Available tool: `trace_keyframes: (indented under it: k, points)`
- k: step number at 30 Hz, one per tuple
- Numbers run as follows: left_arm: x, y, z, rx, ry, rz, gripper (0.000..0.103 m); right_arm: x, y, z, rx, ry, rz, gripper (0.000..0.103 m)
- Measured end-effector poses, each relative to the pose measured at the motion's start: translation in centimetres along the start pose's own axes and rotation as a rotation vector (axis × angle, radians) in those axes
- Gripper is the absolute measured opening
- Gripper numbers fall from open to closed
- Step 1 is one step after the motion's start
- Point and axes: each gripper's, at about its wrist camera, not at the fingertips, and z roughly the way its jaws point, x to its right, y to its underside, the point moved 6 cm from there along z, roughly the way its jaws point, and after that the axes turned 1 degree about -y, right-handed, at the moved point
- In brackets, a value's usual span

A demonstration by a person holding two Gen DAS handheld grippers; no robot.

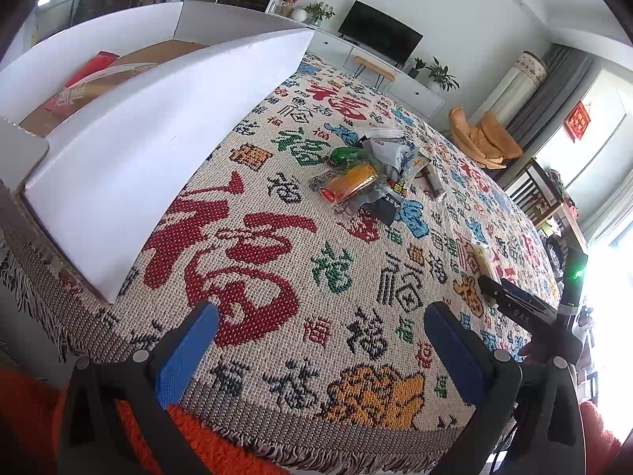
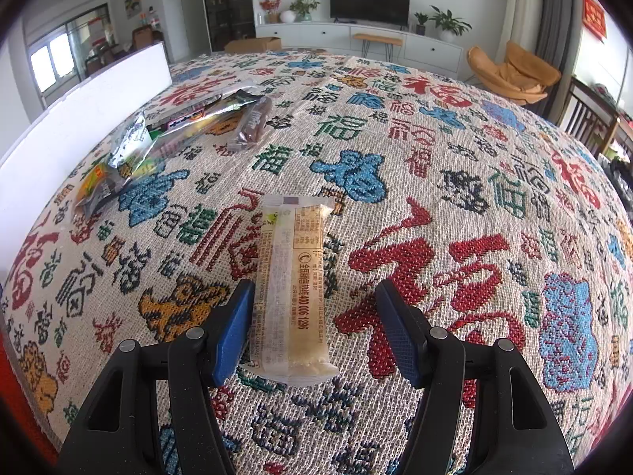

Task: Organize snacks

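Observation:
A pale yellow wrapped snack bar (image 2: 292, 289) lies lengthwise on the patterned tablecloth (image 2: 435, 198). My right gripper (image 2: 314, 291) stands open around the bar's near half; the left pad is close to the wrapper's edge and the right pad is well apart. A pile of snack packets (image 2: 178, 130) with a brown bar (image 2: 253, 122) lies at the far left. In the left wrist view my left gripper (image 1: 320, 316) is open and empty over the cloth's front edge. The pile (image 1: 368, 170) lies ahead of it, and the right gripper (image 1: 510, 301) and the pale bar (image 1: 480, 257) are at the right.
A large white cardboard box (image 1: 158, 138) stands on the left of the table, with a red packet (image 1: 87, 79) inside; its wall (image 2: 79, 126) also shows in the right wrist view. The cloth's fringed front edge (image 1: 316, 439) hangs over an orange rug (image 1: 221, 451).

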Motion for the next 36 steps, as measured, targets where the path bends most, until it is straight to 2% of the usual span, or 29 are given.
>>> trace_keyframes:
  k: [4,8,12,14,18,20,22,25,28,30,32,33,36]
  points:
    - [0.0,0.0,0.0,-0.007,0.009,0.0,0.103,0.0,0.0,0.0,0.0,0.0,0.0,0.066]
    - [-0.2,0.0,-0.1,-0.023,0.053,-0.016,0.103,0.0,0.0,0.0,0.0,0.0,0.0,0.066]
    - [0.7,-0.8,0.7,-0.093,0.109,0.01,0.103,0.0,0.0,0.0,0.0,0.0,0.0,0.066]
    - [1.6,-2.0,1.4,-0.125,0.091,0.085,0.103,0.0,-0.1,0.0,0.0,0.0,0.0,0.066]
    - [3.7,-6.2,3.5,-0.137,-0.013,0.328,0.103,0.0,-0.1,0.0,0.0,0.001,0.0,0.066]
    - [4.1,-8.6,5.2,-0.136,-0.057,0.377,0.103,0.1,-0.1,0.0,0.0,0.0,0.0,0.067]
    - [4.6,-10.2,7.2,-0.165,-0.046,0.392,0.103,0.0,-0.1,0.1,0.0,-0.001,0.001,0.067]
    - [5.4,-10.9,10.5,-0.218,-0.038,0.485,0.103,0.0,-0.2,0.1,0.001,-0.012,0.004,0.068]
    - [5.5,-10.0,13.6,-0.3,-0.063,0.57,0.102,0.0,-0.2,0.1,0.001,-0.015,0.005,0.069]
    - [5.7,-9.1,14.2,-0.326,-0.027,0.58,0.084,0.0,-0.2,0.1,0.001,-0.015,0.005,0.069]
    - [6.2,-8.9,13.4,-0.298,-0.017,0.605,0.055,0.0,-0.2,0.1,0.002,-0.018,0.007,0.069]
    - [6.2,-8.7,13.0,-0.314,-0.003,0.585,0.048,0.0,-0.2,0.1,0.002,-0.021,0.008,0.069]
    - [6.1,-7.8,11.7,-0.314,0.002,0.578,0.041,-0.1,-0.2,0.1,0.0,-0.042,0.004,0.075]
